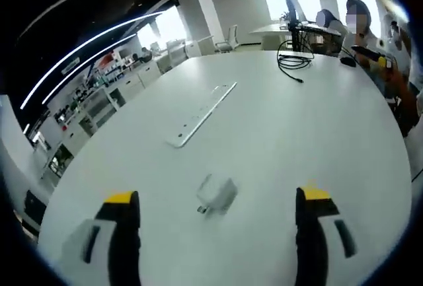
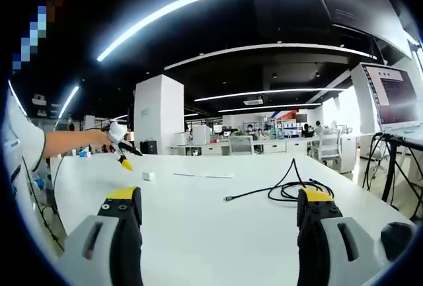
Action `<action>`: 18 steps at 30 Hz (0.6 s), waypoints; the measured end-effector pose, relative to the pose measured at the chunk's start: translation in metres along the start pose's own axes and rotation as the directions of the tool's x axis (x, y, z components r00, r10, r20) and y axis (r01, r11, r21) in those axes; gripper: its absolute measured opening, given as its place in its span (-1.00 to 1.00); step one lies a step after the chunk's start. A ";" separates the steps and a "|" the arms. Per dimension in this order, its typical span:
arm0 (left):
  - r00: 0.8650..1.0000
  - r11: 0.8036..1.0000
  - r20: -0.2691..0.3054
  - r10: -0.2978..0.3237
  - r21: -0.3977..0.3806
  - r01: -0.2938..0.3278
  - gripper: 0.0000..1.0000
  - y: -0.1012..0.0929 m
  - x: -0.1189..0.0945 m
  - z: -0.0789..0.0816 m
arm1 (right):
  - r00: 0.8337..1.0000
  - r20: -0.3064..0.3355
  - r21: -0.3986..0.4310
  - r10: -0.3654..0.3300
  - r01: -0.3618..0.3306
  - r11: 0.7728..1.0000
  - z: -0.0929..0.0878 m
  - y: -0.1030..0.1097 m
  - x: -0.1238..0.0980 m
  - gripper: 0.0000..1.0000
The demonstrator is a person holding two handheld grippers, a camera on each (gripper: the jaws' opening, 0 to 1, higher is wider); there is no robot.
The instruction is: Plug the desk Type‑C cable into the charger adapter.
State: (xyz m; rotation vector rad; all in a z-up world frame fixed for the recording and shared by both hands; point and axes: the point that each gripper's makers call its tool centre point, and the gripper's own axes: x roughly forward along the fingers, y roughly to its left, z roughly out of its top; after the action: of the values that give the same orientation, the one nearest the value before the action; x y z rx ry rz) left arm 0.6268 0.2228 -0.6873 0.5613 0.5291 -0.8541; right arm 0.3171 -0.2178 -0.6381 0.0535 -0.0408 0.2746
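Spread wide and empty, the left hand-held gripper [image 1: 218, 223] brackets the small white cube-shaped charger adapter [image 1: 217, 195] lying on the white bench [image 1: 277, 141], seemingly lined up to grasp it, while the right hand-held gripper [image 2: 219, 223], equally agape, faces the coiled black Type-C cable [image 2: 284, 188] ahead.

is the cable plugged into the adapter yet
Not plugged in: the black coiled cable's connector lies loose on the table, apart from the small white adapter.

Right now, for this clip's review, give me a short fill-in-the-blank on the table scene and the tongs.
1. The white charger adapter lies between the left tongs' ____ jaws.
2. The long white power strip lies ____ on the table.
3. The cable ahead of the right tongs is ____ in colour.

Missing words: open; flat; black
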 end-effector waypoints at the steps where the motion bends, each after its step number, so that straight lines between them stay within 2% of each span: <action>1: 1.000 1.000 -0.006 -0.007 0.011 0.007 0.94 0.000 0.003 0.000 | 1.000 -0.001 0.002 -0.001 0.001 1.000 -0.001 0.000 0.000 1.00; 10: 0.995 0.999 -0.086 -0.044 0.024 0.046 0.93 0.004 0.033 -0.007 | 1.000 0.002 0.019 -0.011 0.011 1.000 -0.005 -0.006 0.000 1.00; 18: 0.988 0.996 -0.133 -0.075 0.030 0.080 0.94 0.005 0.043 -0.011 | 1.000 -0.002 0.032 -0.029 0.029 0.999 -0.009 -0.010 -0.003 1.00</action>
State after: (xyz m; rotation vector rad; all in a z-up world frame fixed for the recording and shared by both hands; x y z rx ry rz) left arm 0.6521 0.2091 -0.7214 0.6357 0.6603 -0.9060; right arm 0.3177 -0.2277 -0.6481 0.0857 -0.0337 0.2463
